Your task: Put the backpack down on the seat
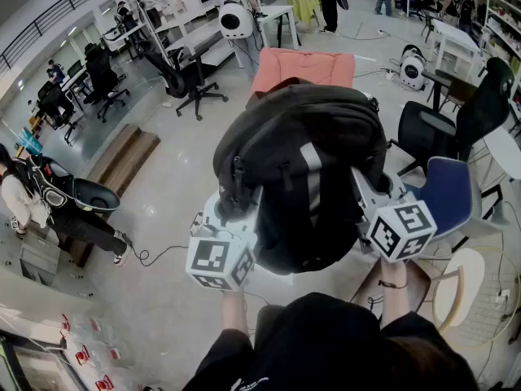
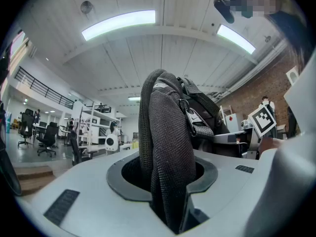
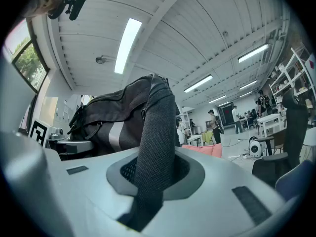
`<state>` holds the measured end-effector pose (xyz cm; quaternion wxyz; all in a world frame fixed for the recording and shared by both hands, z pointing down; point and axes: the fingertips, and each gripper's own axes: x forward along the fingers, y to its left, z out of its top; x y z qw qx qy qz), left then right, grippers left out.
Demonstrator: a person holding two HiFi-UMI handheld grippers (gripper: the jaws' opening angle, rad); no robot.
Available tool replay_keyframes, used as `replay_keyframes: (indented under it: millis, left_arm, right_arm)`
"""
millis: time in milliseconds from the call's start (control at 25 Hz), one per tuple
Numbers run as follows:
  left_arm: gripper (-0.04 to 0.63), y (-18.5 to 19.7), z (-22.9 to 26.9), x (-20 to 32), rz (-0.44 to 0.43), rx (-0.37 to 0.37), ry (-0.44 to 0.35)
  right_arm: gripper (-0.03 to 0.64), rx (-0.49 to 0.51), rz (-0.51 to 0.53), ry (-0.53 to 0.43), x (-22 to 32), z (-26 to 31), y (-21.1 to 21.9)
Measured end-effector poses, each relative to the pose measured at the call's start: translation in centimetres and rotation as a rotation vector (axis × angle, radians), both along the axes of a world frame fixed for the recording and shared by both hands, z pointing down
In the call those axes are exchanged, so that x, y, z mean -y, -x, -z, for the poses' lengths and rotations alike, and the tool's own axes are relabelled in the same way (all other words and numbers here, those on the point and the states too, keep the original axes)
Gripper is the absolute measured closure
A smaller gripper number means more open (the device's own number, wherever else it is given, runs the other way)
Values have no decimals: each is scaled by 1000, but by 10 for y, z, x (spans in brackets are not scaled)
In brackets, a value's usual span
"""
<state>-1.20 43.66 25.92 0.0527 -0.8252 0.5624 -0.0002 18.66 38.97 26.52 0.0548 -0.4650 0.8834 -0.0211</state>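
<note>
I hold a black backpack with a grey stripe up in the air, between the two grippers. My left gripper is shut on a black mesh shoulder strap that runs up out of its jaws. My right gripper is shut on the other mesh strap, and the bag's body hangs just left of it in the right gripper view. Beyond the backpack stands a salmon-pink seat, partly hidden by the bag's top.
A blue chair and a black office chair stand to the right, with a round wooden stool nearer me. Another black office chair is at the back left. A person sits at far left. Cables lie on the floor.
</note>
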Motion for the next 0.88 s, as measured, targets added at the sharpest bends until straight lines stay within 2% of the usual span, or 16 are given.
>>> replay_keyframes:
  millis: [720,880]
  left_arm:
    - [443,-23,-6,22,25,8,23]
    - [443,-14,-8,27,48,-4,33]
  right_arm:
    - [554,8,19,30,26,-8,-22]
    - [554,3,38,37,37,-8,-12]
